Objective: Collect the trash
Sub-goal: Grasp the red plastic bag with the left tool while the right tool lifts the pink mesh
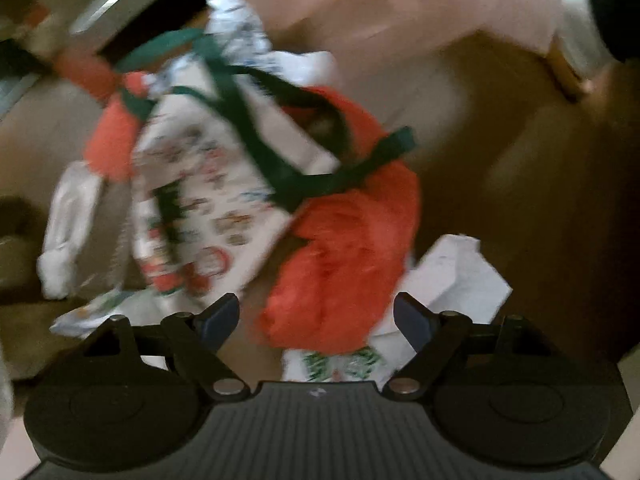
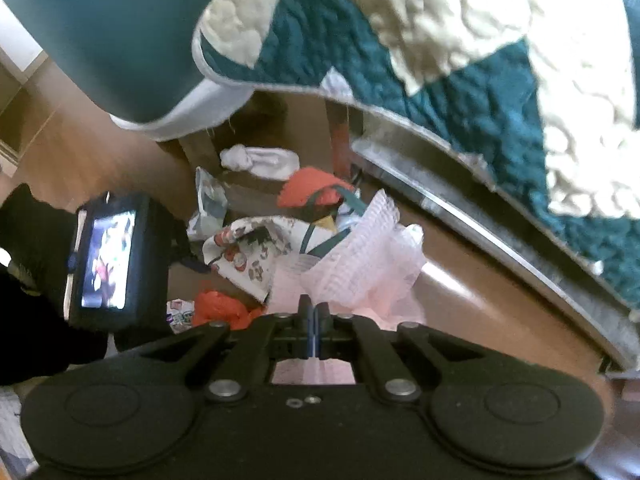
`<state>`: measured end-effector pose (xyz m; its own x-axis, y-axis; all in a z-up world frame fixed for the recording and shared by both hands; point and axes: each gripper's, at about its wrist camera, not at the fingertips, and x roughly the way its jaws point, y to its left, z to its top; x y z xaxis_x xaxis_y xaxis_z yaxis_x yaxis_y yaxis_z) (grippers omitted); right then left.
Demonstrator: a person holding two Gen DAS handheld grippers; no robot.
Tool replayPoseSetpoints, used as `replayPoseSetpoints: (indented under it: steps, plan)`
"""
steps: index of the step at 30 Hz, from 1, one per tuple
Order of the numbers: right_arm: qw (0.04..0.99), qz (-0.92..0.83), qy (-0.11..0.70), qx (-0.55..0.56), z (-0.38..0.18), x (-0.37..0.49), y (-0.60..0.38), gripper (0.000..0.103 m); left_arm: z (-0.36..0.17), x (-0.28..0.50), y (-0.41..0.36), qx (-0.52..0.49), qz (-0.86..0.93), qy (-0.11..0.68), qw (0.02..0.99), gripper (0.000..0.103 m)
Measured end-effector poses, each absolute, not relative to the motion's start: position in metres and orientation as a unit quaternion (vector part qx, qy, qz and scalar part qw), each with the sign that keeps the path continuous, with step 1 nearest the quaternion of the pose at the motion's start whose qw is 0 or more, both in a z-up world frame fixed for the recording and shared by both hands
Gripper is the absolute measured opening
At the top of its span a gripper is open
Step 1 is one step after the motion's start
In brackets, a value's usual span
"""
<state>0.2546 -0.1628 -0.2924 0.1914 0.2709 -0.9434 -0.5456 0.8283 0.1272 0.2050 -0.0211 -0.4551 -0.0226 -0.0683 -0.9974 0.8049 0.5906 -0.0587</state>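
A heap of trash lies on the wooden floor: crumpled red tissue paper (image 1: 344, 248), Christmas-print wrapping paper (image 1: 192, 200), dark green ribbon (image 1: 280, 152) and white paper (image 1: 452, 276). My left gripper (image 1: 316, 316) points straight down over the heap, open, with the lower end of the red tissue between its fingers and not pressed by the pads. My right gripper (image 2: 314, 316) is shut on a thin pink plastic bag (image 2: 360, 268) that bunches up ahead of its fingers. The right wrist view also shows the wrapping paper (image 2: 248, 252) and red tissue (image 2: 224, 308).
A green and cream quilt (image 2: 440, 60) hangs over a metal bed rail (image 2: 480, 232) on the right. The left gripper's body with its lit screen (image 2: 108, 256) sits left of the heap. A white cloth (image 2: 260, 160) lies under the bed. Pink plastic (image 1: 400, 12) fills the top of the left wrist view.
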Motion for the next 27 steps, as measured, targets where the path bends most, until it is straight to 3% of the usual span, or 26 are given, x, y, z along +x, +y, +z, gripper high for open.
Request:
replayPoseSetpoints:
  steps: [6,16,21,27]
  plan:
    - [0.751,0.273,0.591,-0.110,-0.308,0.257,-0.160,0.000,-0.478,0.215,-0.019,0.228,-0.335,0.671,0.621,0.079]
    - [0.747,0.252,0.606,-0.103,-0.322,0.263,-0.164,0.000,-0.487,0.238,0.001,0.165,-0.317,0.703,0.615,0.040]
    - [0.753,0.248,0.601,-0.099,-0.316,0.265,-0.164,0.000,-0.459,0.254,0.013,0.143,-0.328,0.706,0.612,0.034]
    - [0.768,0.245,0.584,-0.098,-0.291,0.257,-0.166,0.000,-0.388,0.276,0.034,0.105,-0.338,0.684,0.637,0.033]
